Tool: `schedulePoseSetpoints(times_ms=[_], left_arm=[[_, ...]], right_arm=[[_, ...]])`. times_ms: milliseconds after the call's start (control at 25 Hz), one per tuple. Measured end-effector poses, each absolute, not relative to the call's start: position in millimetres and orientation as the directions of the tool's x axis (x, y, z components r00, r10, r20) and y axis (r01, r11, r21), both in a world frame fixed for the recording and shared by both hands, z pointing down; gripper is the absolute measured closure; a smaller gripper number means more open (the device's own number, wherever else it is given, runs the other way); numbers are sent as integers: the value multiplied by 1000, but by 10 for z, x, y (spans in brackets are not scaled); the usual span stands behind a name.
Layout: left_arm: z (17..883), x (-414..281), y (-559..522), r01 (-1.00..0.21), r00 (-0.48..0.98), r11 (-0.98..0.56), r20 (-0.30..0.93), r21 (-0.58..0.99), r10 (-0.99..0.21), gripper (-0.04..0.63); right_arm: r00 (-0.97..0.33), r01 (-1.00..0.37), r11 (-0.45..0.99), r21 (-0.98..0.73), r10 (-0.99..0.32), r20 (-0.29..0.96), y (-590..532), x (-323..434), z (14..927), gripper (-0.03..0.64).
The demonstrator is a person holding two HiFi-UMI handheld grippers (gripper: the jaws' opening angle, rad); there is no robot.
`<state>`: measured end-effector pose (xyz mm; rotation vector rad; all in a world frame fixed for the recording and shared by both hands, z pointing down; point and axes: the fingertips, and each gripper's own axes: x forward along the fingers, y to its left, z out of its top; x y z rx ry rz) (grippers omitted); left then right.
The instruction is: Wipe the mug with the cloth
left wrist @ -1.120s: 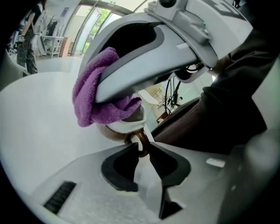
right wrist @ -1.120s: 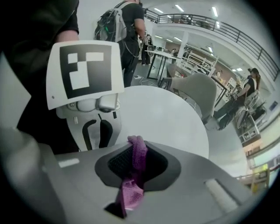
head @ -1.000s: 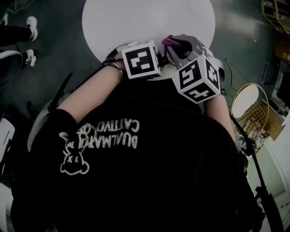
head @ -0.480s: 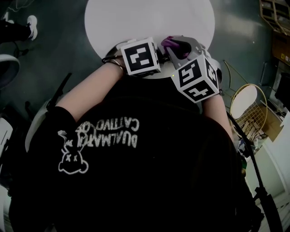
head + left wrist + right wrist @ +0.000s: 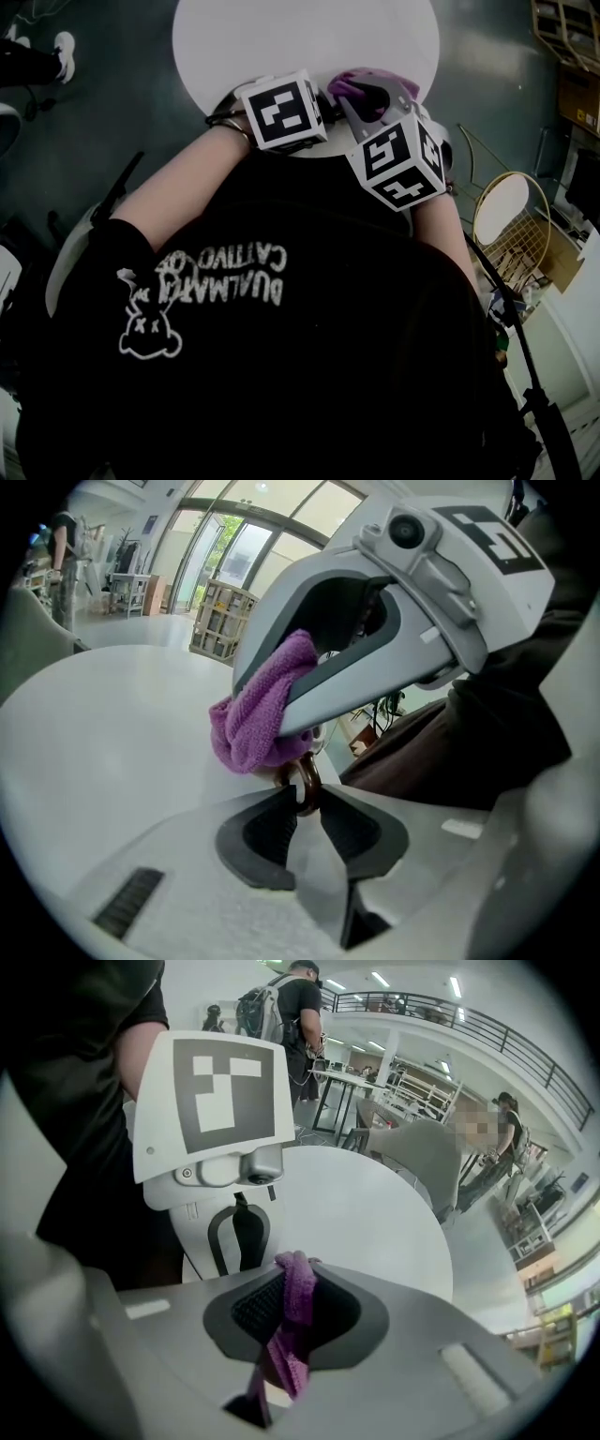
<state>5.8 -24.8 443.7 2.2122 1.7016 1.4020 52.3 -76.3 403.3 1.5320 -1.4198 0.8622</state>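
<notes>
At the near edge of the round white table [image 5: 300, 37], the left gripper [image 5: 305, 803] has its 2 dark pads closed narrowly on a brown ring, the handle of the mug [image 5: 304, 782]. The mug's body is mostly hidden behind the purple cloth [image 5: 261, 714], which lies bunched against it. The right gripper [image 5: 300, 1283] is clamped on that cloth, a fold pinched between its pads and a strip hanging down below them. From the head view the 2 grippers sit close together, each topped by a cube with black-and-white square markers [image 5: 281, 111] (patterns only, no letters).

The only readable writing is white lettering on the person's black shirt [image 5: 281, 375], seen inverted: 1 word looks like "CATTIVO", the other I cannot read surely. Beside it is a white cartoon figure [image 5: 150, 323] with crosses for eyes.
</notes>
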Motion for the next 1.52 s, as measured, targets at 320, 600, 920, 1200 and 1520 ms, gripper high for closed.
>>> schedulePoseSetpoints(times_ms=[320,600,920,1200,1520], left_arm=[[4433,82,-275,811,15,-407,680,421,733,523],[4425,147,-277,799,-16,-396,673,453,739,519],[4384,240,-289,800,22,-436,707,411,707,520],[4394,244,-308,713,129,-575,731,402,670,515],[4420,310,-379,580,257,-729,768,363,586,511]], right_arm=[[100,-990,52,130,-382,919,-752,581,4092,568],[-46,-979,202,23,-332,942,-772,607,4136,571],[-231,-871,472,-136,-150,961,-784,576,4197,571],[-356,-705,657,-268,-1,935,-799,524,4312,571],[-387,-515,812,-273,64,920,-758,486,4460,571]])
